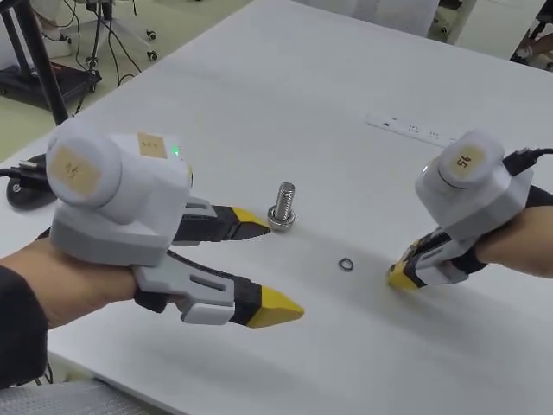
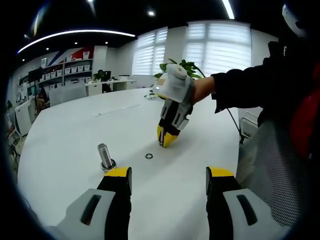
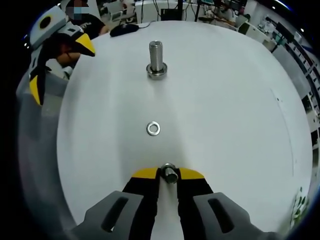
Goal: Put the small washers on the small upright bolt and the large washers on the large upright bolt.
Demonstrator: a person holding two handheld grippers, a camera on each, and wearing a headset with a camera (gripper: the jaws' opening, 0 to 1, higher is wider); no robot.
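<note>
Mostly hidden between the tips of your right tongs [image 1: 403, 277], which pinched it, sat a small metal piece [image 3: 170, 175] too blurred to identify. Your left tongs [image 2: 169, 174] gaped wide beside the large bolt [image 1: 283, 206]. One washer [image 1: 346, 264] lay on the bench [image 1: 363, 78] between that bolt and the right tongs.

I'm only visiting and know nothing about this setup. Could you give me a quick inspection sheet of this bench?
Surface: white table, clean.
Job's things: large bolt upright, with a wider ring at its base; one loose washer lying flat between it and the right gripper; what looks like the small bolt in the right gripper's jaws.
Clutter: power strip on the far side; dark object at the left edge.
Grippers: left gripper open, beside the large bolt; right gripper shut, tips down near the table.
Cables: black cable at the right gripper; floor cables.
Surroundings: office desks, windows with blinds, plant.
</note>
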